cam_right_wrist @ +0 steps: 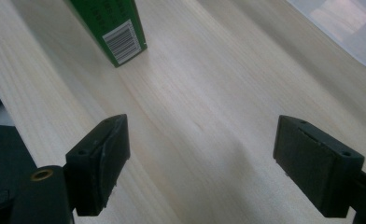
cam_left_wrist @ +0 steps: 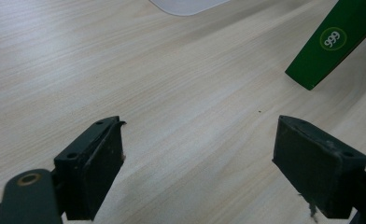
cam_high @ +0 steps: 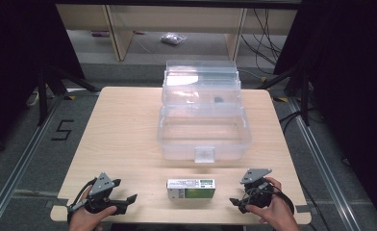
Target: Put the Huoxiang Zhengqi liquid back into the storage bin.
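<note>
Green-and-white carton lies flat at the bench front edge, between left tongs and right tongs, both wide open, empty; likely light, crushable cardboard; grip across its short ends.

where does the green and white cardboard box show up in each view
High view: the green and white cardboard box lies flat near the table's front edge, between the two hand-held grippers.
Left gripper view: its green end with a round logo sits at the top right.
Right gripper view: its barcode end sits at the top left.
Shared landmark: the clear plastic storage bin, whose corner shows at the top of the left gripper view and the top right of the right gripper view.
</note>
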